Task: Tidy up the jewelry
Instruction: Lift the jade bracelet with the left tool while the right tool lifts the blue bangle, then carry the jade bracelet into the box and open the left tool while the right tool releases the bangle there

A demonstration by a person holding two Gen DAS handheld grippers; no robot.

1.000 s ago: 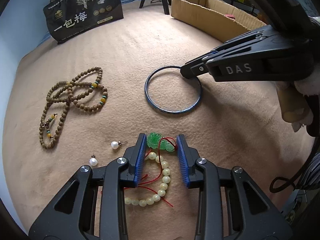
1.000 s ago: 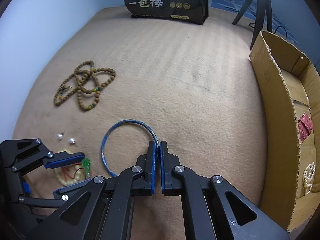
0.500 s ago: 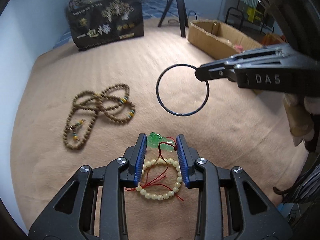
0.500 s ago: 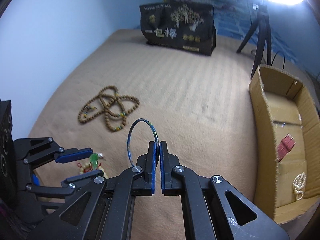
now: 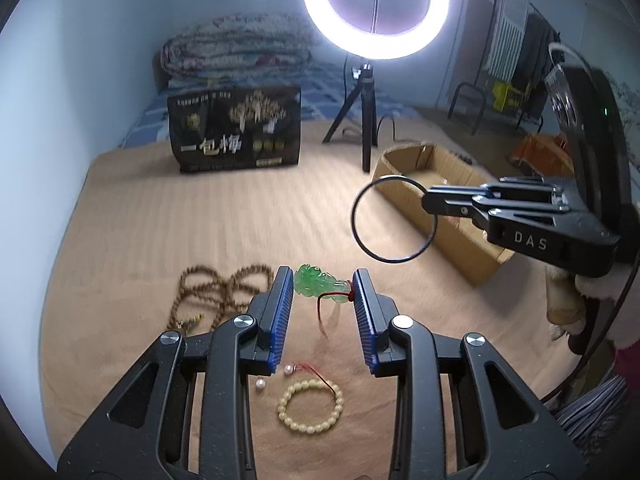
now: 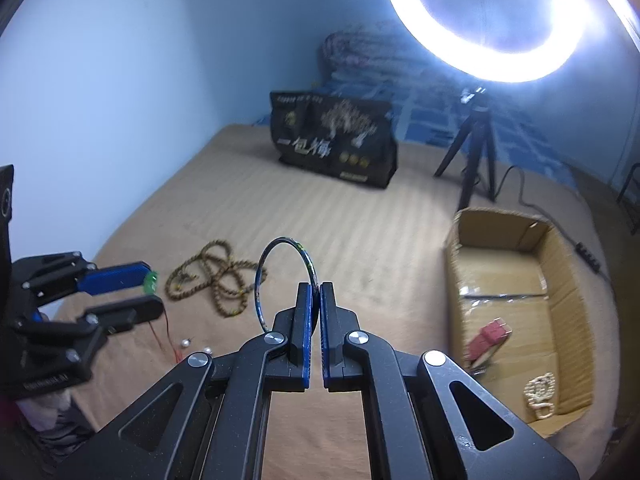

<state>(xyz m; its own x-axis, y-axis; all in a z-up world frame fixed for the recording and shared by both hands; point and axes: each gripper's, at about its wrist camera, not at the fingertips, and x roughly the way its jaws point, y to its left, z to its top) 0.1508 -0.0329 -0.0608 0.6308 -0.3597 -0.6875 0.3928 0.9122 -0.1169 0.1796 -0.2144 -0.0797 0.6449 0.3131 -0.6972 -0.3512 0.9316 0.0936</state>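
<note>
The left gripper [image 5: 322,292] is up in the air, and its ridged blue fingers [image 5: 280,312] squeeze a shiny green carved pendant [image 5: 318,285] between their tips. A thin red cord [image 5: 322,316] hangs down loose from the pendant. The right gripper [image 6: 316,312] has its blue fingers [image 6: 305,320] pressed tight on the rim of a thin, round, dark blue bangle [image 6: 280,276]. The bangle stands upright in the air, just in front of the near short end of the cardboard box [image 5: 452,216] in the left view. The box is brown, open on top and shaped like a long tray. Inside it lie a small red thing [image 6: 490,338] and a bunch of pale little beads [image 6: 540,394] by its near wall. All of this is over a bed with a soft tan blanket [image 5: 200,220] that has faint stripes. Well to the left of the box, a long string of brown wooden beads [image 5: 216,292] lies in loops on the blanket. Nearer the camera than that string lie a ring of smooth cream beads [image 5: 311,406] with red thread and two tiny white pearl earrings [image 5: 274,376]. The blanket between the box and the brown beads is wide and bare. Past the far end of the box stand a black printed bag [image 5: 238,130] and a ring light [image 5: 374,4] on a small tripod [image 5: 360,116].
</note>
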